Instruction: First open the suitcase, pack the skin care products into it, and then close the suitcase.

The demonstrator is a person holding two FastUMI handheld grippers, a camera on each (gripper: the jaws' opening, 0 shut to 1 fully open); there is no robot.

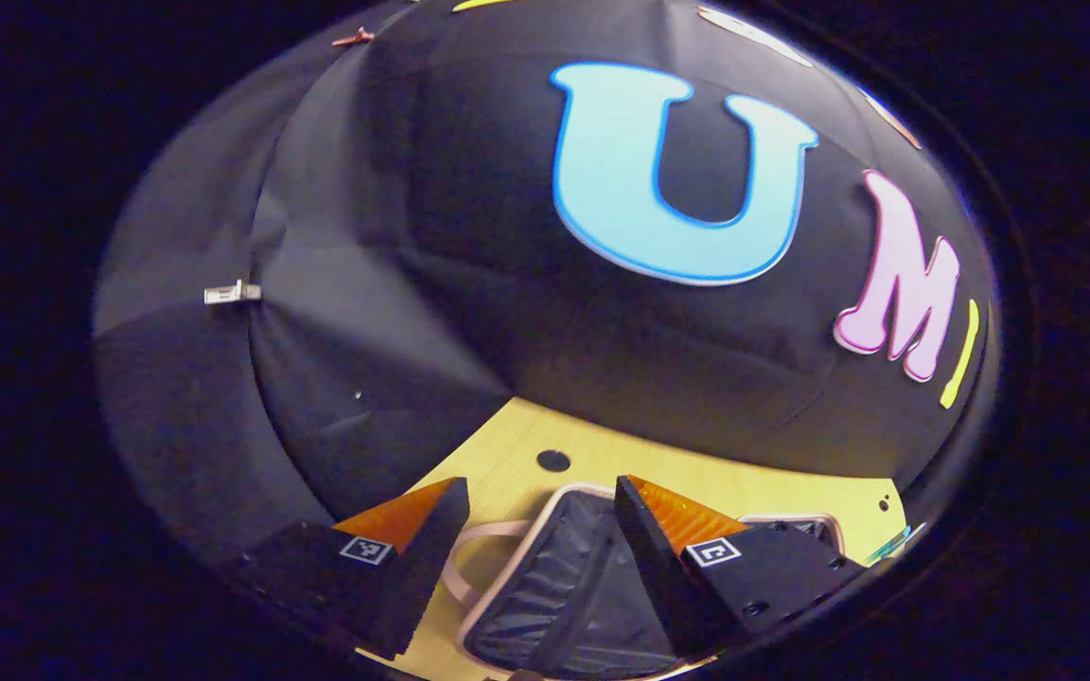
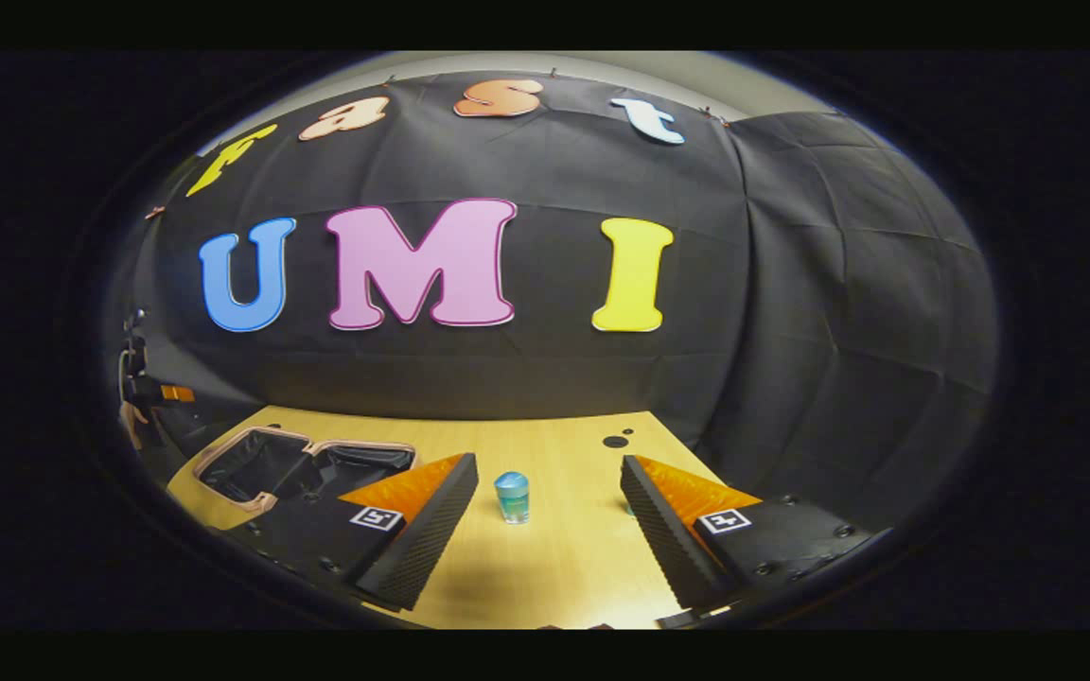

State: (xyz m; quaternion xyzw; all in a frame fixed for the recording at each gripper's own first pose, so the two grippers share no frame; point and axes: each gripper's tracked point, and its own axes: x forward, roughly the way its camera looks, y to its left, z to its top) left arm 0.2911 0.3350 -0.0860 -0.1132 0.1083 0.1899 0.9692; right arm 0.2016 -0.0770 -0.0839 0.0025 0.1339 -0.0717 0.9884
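Note:
The suitcase (image 2: pixel 261 463) lies open flat on the wooden table (image 2: pixel 564 558), pink-rimmed with dark lining in both halves. In the left gripper view the suitcase (image 1: pixel 564 586) sits just under my left gripper (image 1: pixel 540 530), which hangs open above its lining with nothing between the fingers. A small teal skin care jar (image 2: pixel 511 497) stands upright on the table. My right gripper (image 2: pixel 550 515) is open, and the jar stands a little ahead of its fingertips, between them. The left gripper (image 2: pixel 143 388) also appears at the far left of the right gripper view, above the suitcase.
A round dark hole (image 2: pixel 615 441) marks the table near its back right edge. The same kind of hole (image 1: pixel 553 461) shows beyond the suitcase in the left gripper view. The black cloth wall closes off the back and both sides.

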